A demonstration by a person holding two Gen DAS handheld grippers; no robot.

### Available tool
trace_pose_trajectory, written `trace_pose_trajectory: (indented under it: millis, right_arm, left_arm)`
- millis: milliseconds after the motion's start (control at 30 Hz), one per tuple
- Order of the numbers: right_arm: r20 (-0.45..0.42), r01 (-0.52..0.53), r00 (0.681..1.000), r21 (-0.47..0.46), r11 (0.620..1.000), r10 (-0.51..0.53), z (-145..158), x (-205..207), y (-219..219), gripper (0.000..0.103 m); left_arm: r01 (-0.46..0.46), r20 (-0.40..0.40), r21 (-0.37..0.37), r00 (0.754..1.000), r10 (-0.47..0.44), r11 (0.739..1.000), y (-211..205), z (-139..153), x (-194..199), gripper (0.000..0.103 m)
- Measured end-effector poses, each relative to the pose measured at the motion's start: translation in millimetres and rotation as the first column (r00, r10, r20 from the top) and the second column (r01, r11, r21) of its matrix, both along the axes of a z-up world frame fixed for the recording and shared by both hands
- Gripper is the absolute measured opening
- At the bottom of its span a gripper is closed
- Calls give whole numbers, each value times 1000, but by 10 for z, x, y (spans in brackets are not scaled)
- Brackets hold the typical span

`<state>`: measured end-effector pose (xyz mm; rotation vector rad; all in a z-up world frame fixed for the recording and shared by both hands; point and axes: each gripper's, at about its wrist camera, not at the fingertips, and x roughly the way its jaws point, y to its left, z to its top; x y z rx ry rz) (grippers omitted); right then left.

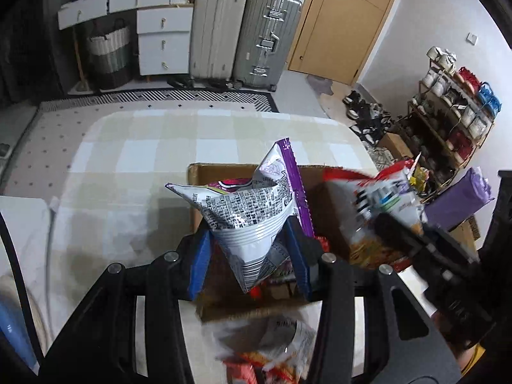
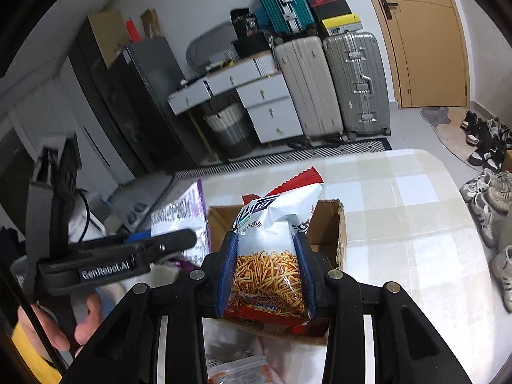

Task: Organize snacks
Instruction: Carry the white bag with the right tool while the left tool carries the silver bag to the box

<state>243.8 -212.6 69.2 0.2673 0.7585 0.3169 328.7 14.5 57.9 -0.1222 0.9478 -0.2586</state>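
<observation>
The left gripper (image 1: 252, 252) pinches a white and purple snack bag (image 1: 252, 214) between its 2 blue pads, holding it above the open cardboard box (image 1: 196, 172) on the checked tablecloth (image 1: 144, 160). The right gripper (image 2: 267, 268) clamps a red and white bag of fried sticks (image 2: 272, 256) over the same box, just beside the other bag. More snack packets (image 1: 272, 345), blurred, lie on the cloth at the box's near side.
</observation>
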Motion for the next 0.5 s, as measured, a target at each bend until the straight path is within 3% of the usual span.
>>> trace_pose_trajectory:
  millis: [200, 300, 500]
  right_arm:
    - [-27, -23, 999, -39, 999, 22, -227, 159, 64, 36]
    - [-27, -20, 999, -44, 999, 19, -292, 186, 25, 36]
    - [-37, -55, 998, -72, 996, 53, -375, 197, 73, 36]
  left_arm:
    - [33, -41, 47, 999, -31, 998, -161, -335, 245, 42]
    - [30, -67, 18, 997, -29, 999, -166, -546, 295, 42]
    - [41, -78, 29, 996, -39, 999, -234, -771, 293, 42]
